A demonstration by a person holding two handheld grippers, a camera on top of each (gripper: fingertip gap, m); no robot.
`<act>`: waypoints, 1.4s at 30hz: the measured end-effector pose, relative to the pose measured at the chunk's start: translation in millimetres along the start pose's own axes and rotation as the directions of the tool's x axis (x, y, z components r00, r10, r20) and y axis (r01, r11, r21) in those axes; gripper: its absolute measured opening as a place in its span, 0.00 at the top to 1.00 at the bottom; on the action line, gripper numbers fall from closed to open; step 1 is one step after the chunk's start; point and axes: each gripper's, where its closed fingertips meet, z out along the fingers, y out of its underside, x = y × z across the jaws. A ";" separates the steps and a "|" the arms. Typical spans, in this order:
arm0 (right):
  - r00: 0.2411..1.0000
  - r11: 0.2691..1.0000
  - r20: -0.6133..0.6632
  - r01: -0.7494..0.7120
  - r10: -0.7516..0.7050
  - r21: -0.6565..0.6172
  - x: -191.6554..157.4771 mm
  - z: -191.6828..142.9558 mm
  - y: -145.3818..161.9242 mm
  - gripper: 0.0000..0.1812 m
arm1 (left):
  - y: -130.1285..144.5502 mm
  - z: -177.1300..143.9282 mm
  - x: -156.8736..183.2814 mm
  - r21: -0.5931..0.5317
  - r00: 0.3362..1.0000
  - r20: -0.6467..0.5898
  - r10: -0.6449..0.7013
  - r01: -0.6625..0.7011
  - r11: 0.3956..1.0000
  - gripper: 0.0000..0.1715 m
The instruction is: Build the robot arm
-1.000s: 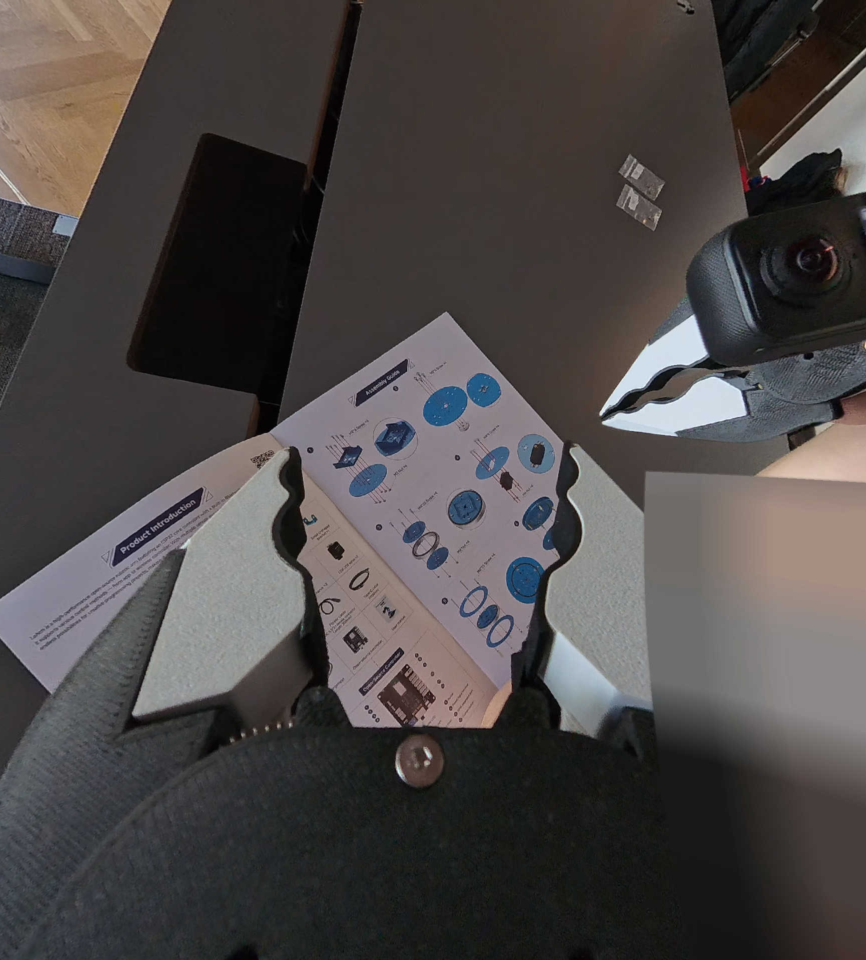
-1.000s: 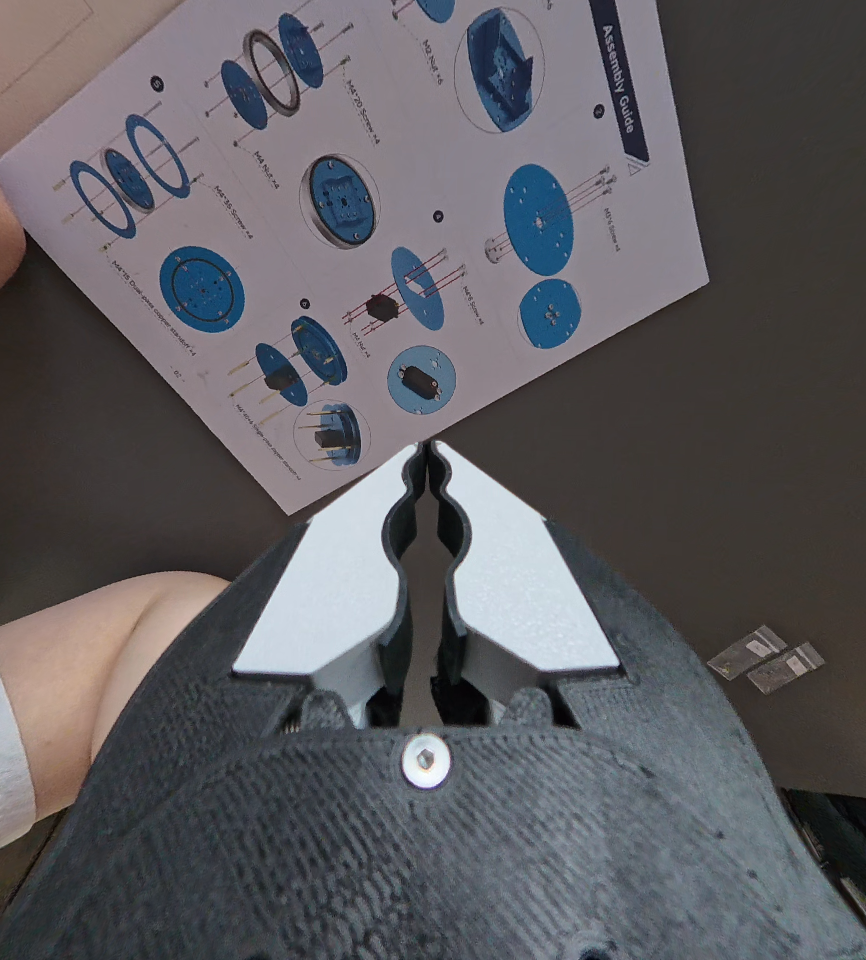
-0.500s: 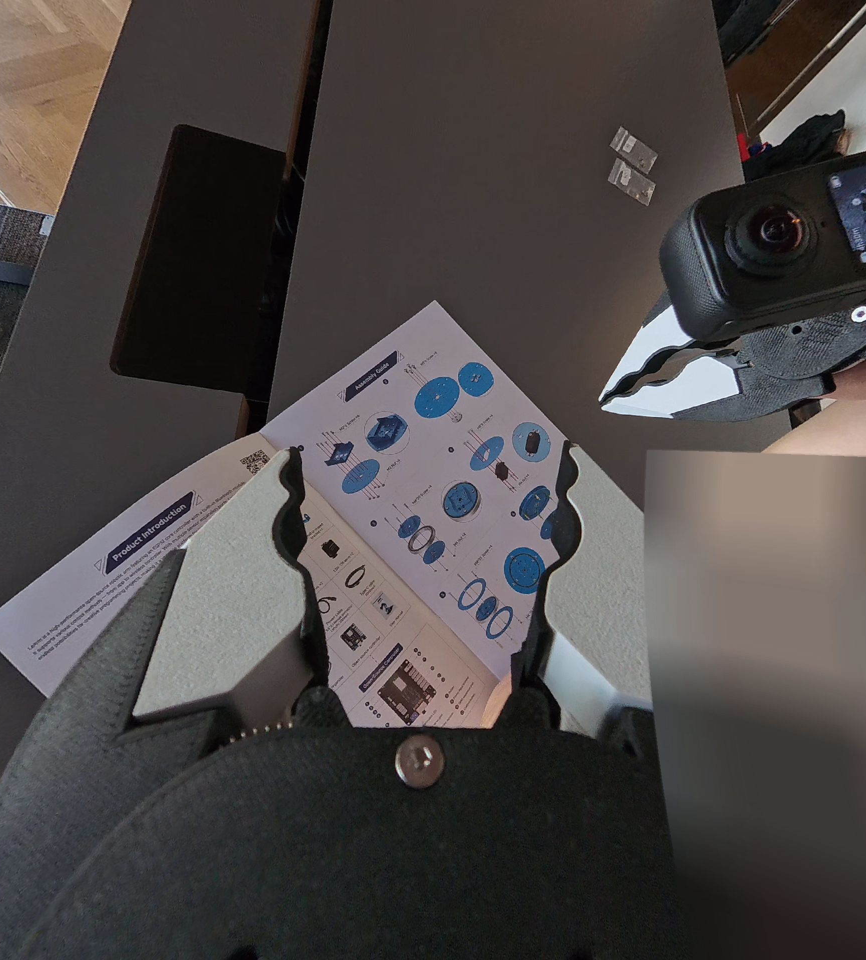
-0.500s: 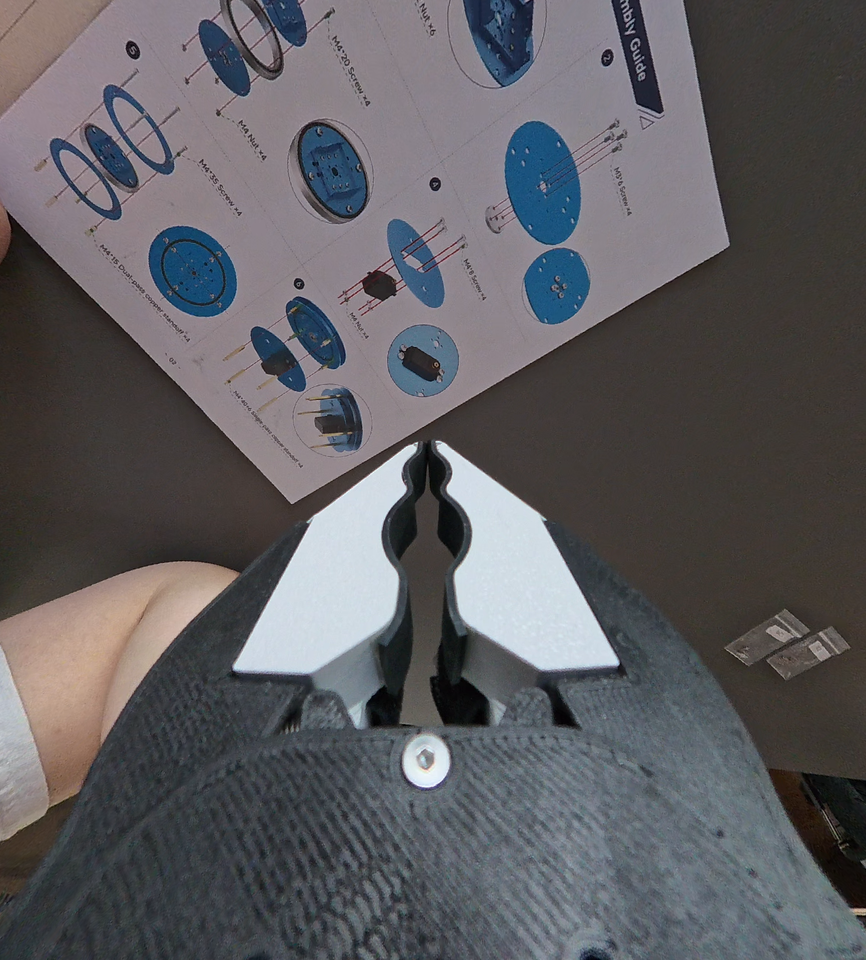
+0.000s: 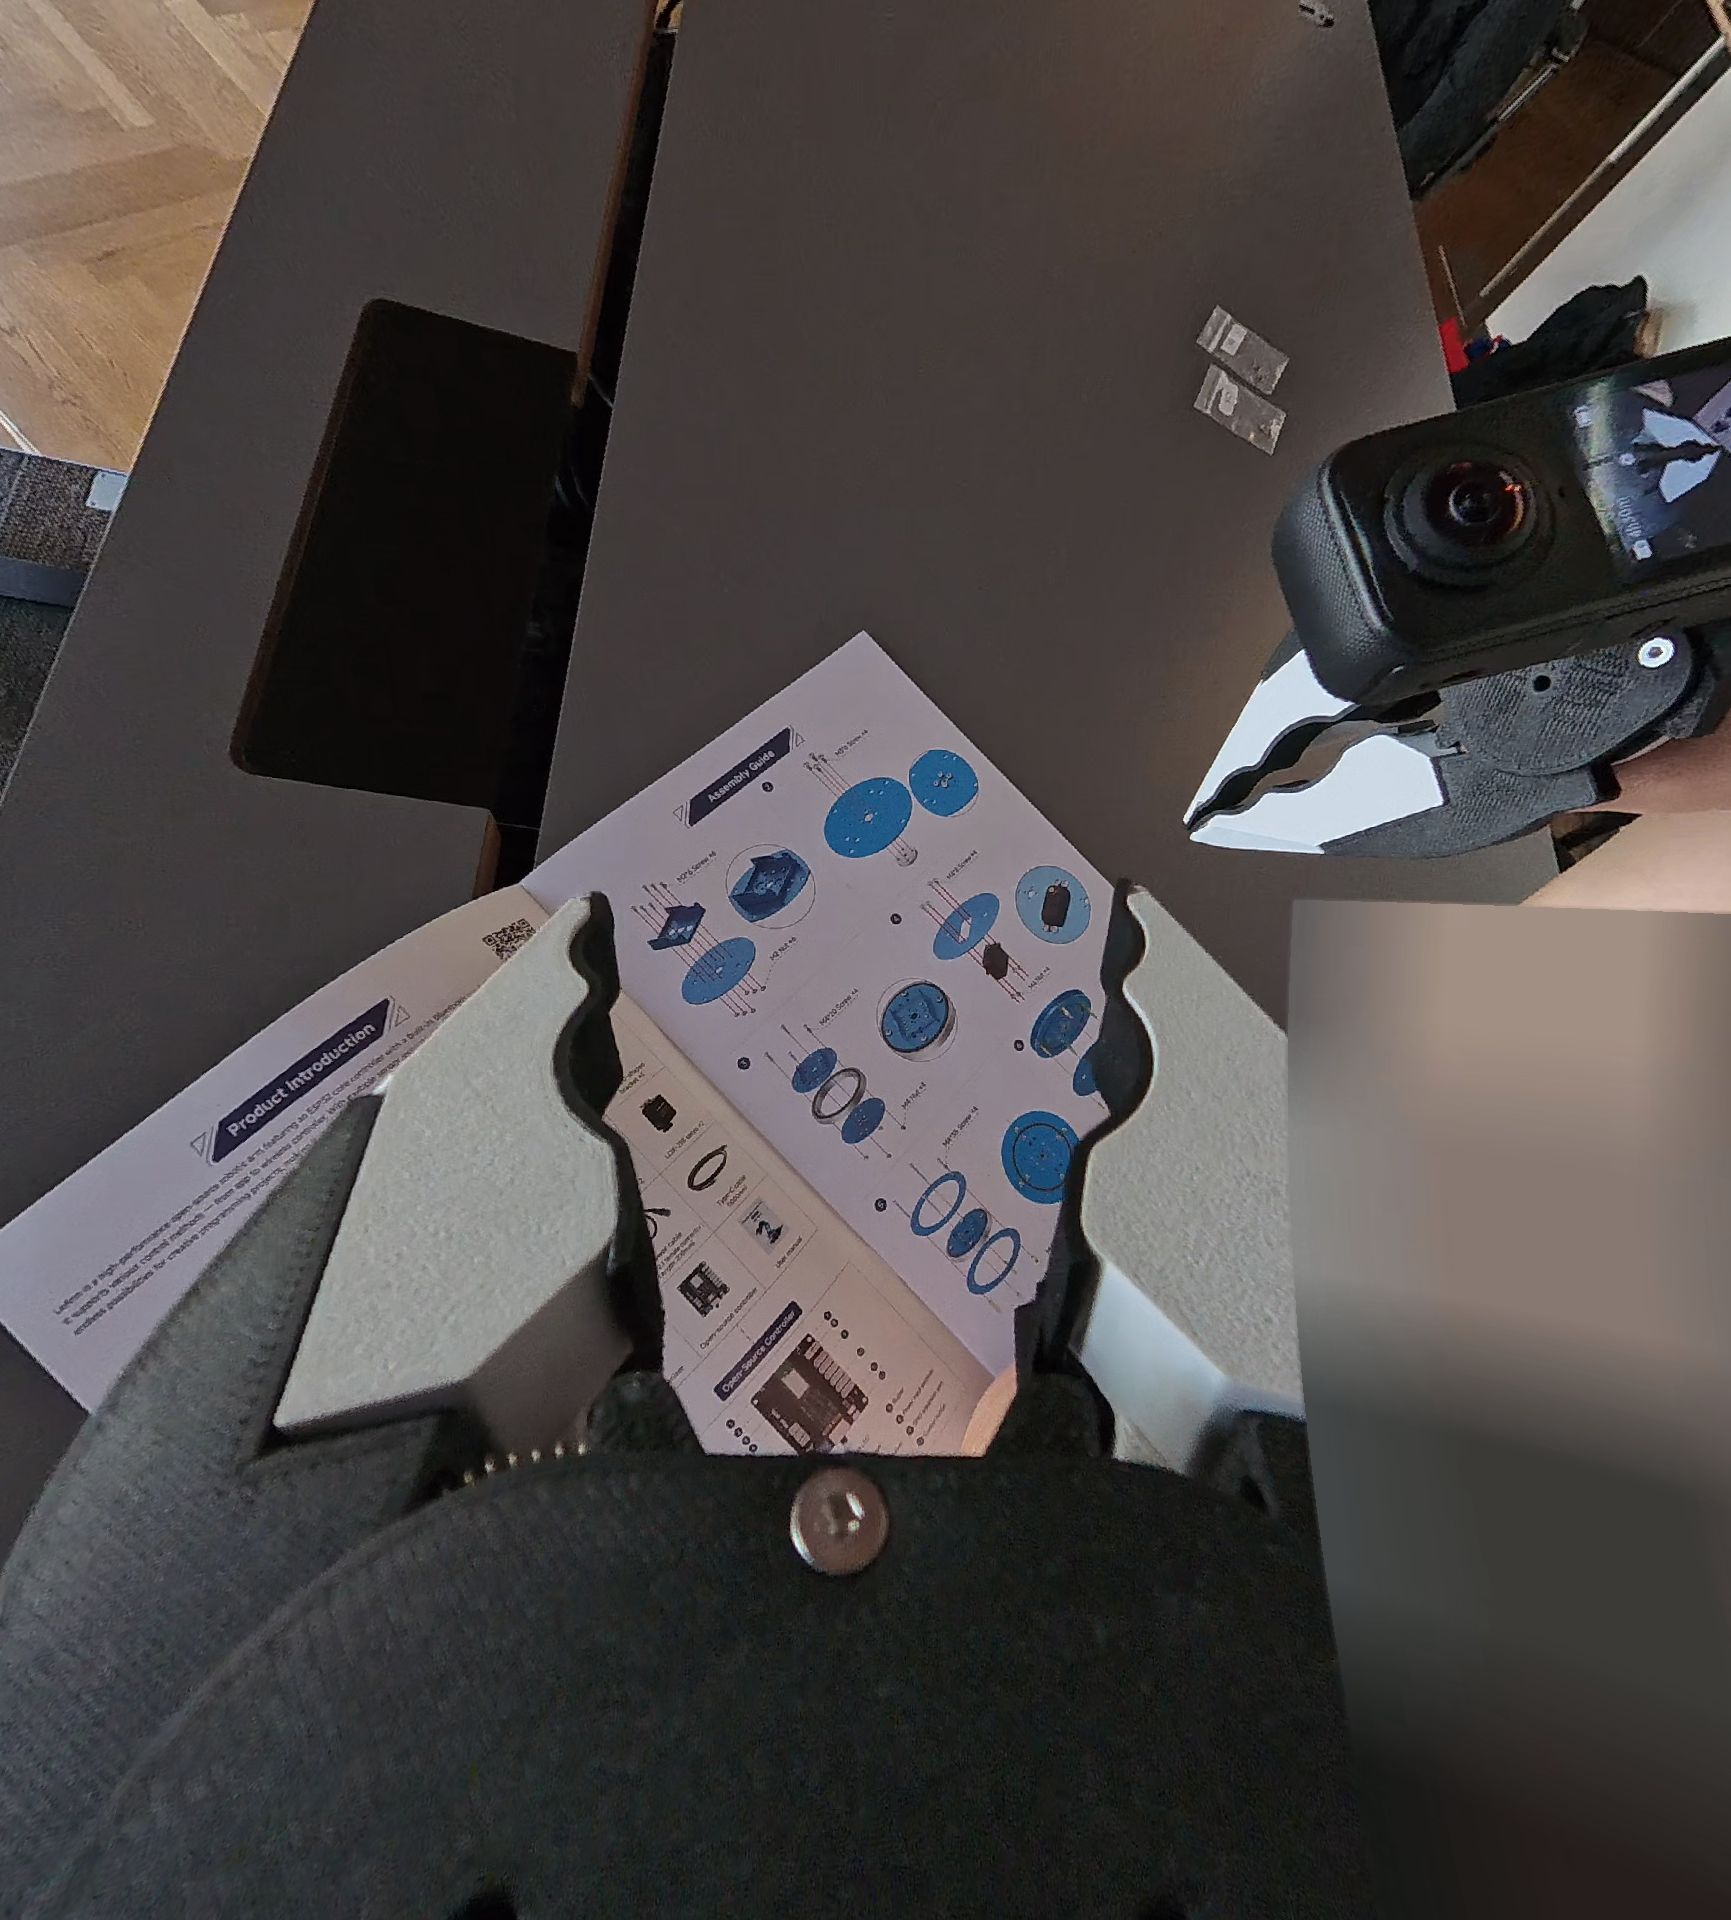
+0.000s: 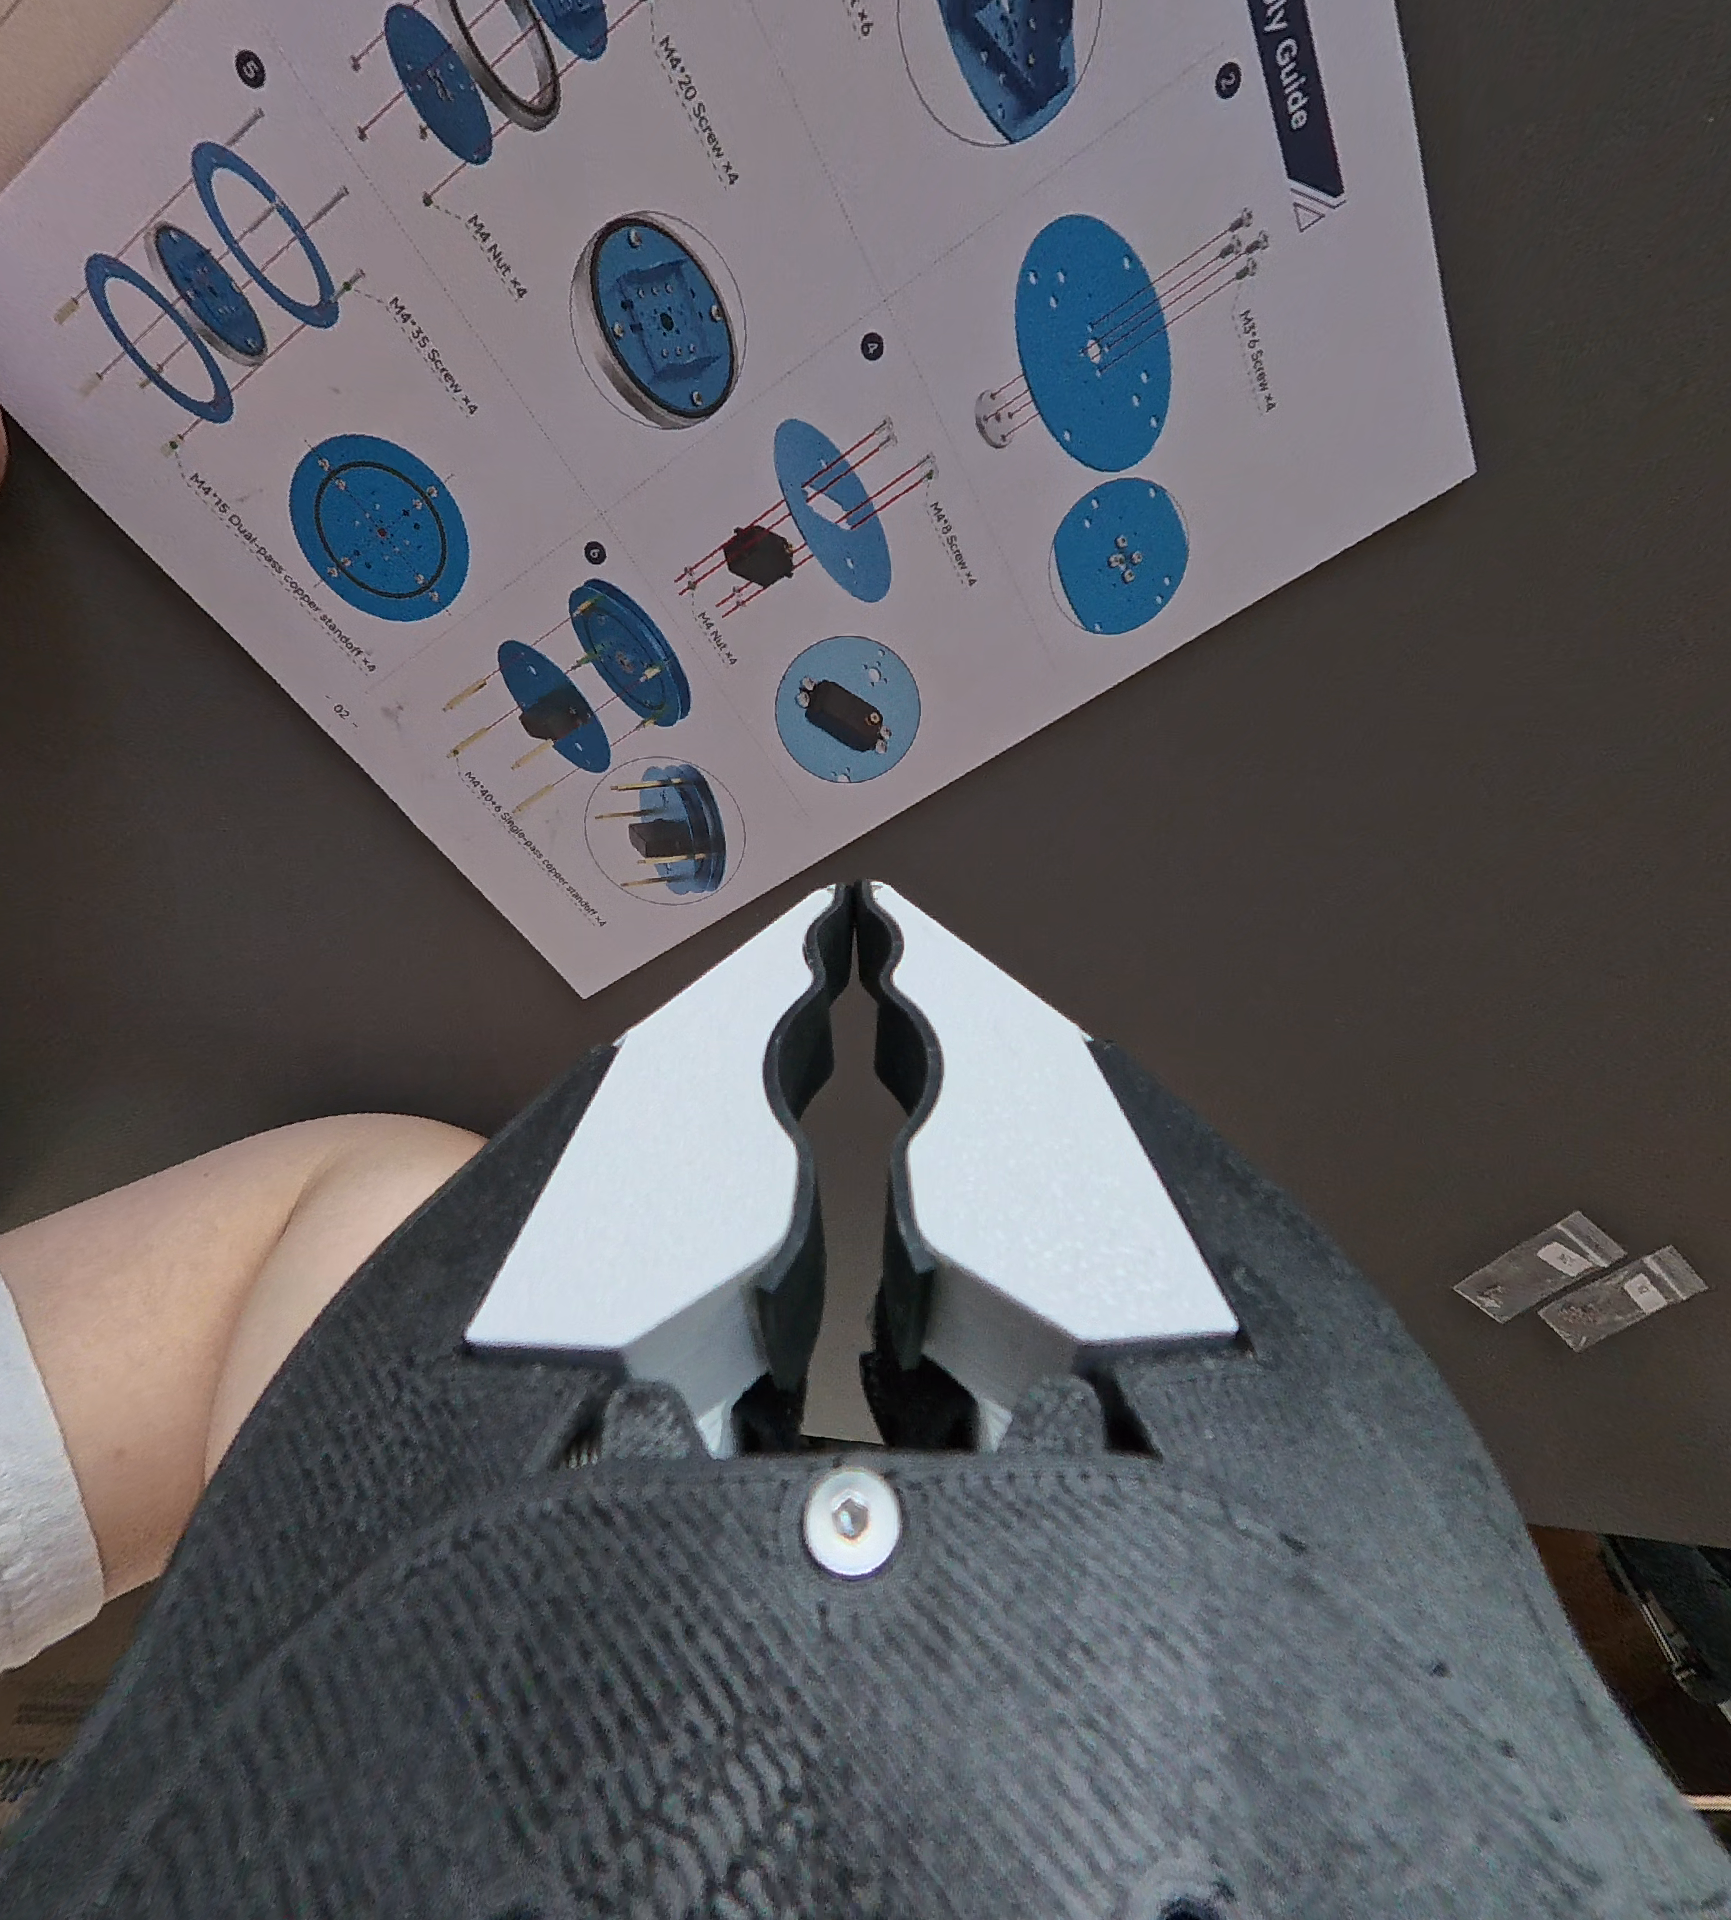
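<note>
Overhead, the left gripper [image 5: 856,904] gapes wide above the leaflet [image 5: 840,935]; the right gripper [image 6: 856,891] is pinched closed, empty.

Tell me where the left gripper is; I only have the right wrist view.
Observer: The left gripper hangs over the open booklet, jaws wide apart, with nothing between them.
Operator: Does the booklet go on past the page I see?
Observer: Yes. A second page spreads to the left, across the gap onto the neighbouring table.
</note>
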 end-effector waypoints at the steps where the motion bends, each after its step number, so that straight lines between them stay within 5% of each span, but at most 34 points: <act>1: 1.000 1.000 0.000 -0.001 0.001 0.000 0.0 -0.1 0.2 1.00 | 0.5 0.5 -0.1 -0.004 1.000 0.001 0.000 0.000 1.000 0.46; 42: 1.000 1.000 -0.006 0.002 -0.002 0.003 -0.9 -2.5 4.3 1.00 | -1.0 -5.2 12.3 0.018 0.999 0.013 0.039 -0.039 0.999 0.46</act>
